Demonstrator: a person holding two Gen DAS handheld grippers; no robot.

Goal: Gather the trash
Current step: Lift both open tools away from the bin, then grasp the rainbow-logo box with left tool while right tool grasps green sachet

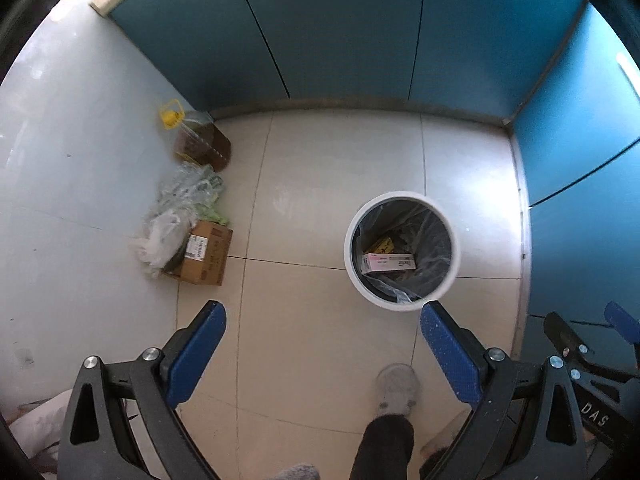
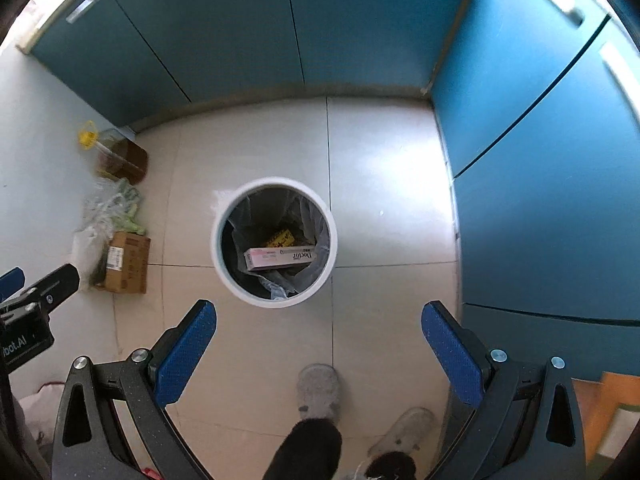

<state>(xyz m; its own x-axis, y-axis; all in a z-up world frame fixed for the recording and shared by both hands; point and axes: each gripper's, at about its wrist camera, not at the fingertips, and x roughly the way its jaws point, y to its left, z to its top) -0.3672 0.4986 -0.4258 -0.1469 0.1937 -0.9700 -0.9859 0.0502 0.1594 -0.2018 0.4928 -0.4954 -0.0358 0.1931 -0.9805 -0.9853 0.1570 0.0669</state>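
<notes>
A white round trash bin (image 1: 448, 280) (image 2: 224, 272) with a grey plastic liner stands on the tiled floor. Inside it lie a pink and white carton (image 1: 387, 263) (image 2: 280, 258) and a yellow wrapper (image 1: 382, 245) (image 2: 283, 237). My left gripper (image 1: 322, 320) is open and empty, held above the floor to the left of the bin. My right gripper (image 2: 318, 316) is open and empty, just in front of the bin and above it. The right gripper also shows at the right edge of the left wrist view (image 1: 588, 328).
Against the left wall sit a brown cardboard box (image 1: 206, 254) (image 2: 128, 264), crumpled plastic bags (image 1: 180, 208) (image 2: 108, 212) and an oil jug with a yellow cap (image 1: 200, 140) (image 2: 118, 156). Blue cabinets (image 1: 340, 28) (image 2: 540, 160) line the back and right. The person's slippered feet (image 1: 396, 388) (image 2: 320, 392) stand near.
</notes>
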